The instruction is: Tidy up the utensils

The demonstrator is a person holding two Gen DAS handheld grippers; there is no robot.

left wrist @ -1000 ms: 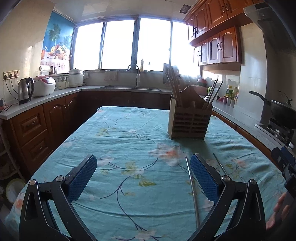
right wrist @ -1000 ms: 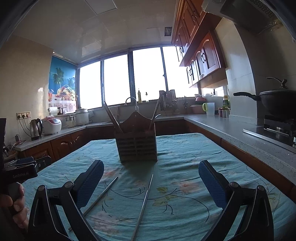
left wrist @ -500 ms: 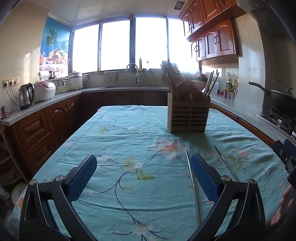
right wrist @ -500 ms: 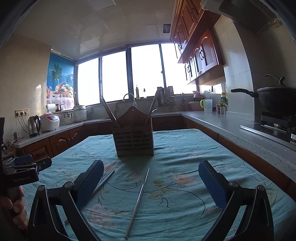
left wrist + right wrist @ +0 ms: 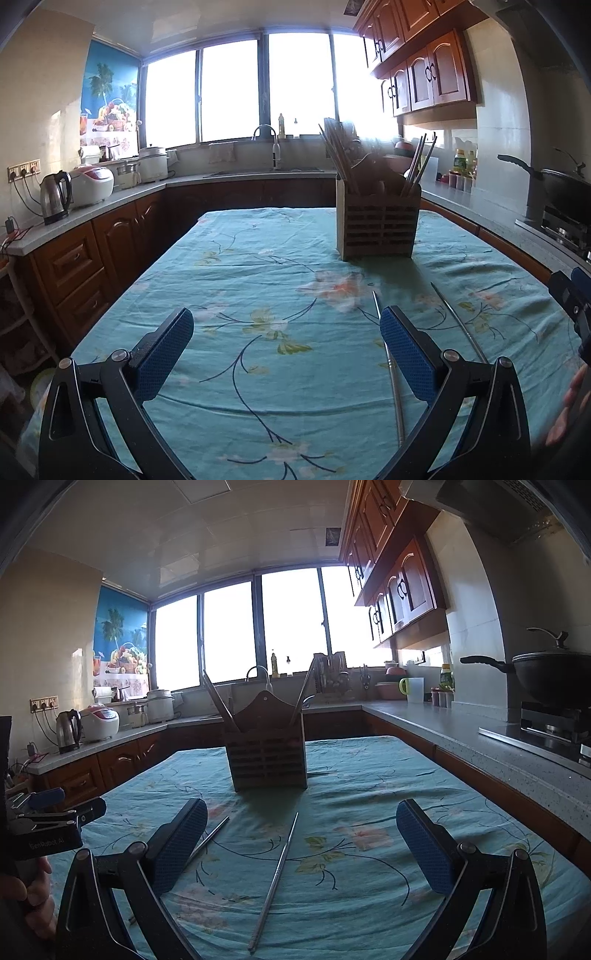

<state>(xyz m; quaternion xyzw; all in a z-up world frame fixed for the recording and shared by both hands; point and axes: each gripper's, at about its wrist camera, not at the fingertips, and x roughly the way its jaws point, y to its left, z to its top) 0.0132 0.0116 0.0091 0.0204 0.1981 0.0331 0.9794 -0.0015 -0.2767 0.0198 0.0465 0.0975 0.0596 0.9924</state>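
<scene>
**Kitchen table, two chopsticks left to put away**

Floral teal tablecloth (image 5: pixel 258 258) in a wood-cabinet kitchen; wooden utensil holder (image 5: pixel 266 753) stands straight ahead of both claws, already stocked with sticks in its compartments; looks mostly done, but two metal chopsticks (image 5: pixel 275 878) lie loose on the cloth. One sits between the right gripper (image 5: pixel 301 845) fingers, the other by its left finger; left gripper (image 5: pixel 286 354) hovers low, level; both claws spread wide, holding nothing.

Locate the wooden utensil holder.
The wooden utensil holder stands upright on the floral tablecloth, straight ahead in the right wrist view, beyond two loose metal chopsticks.
</scene>
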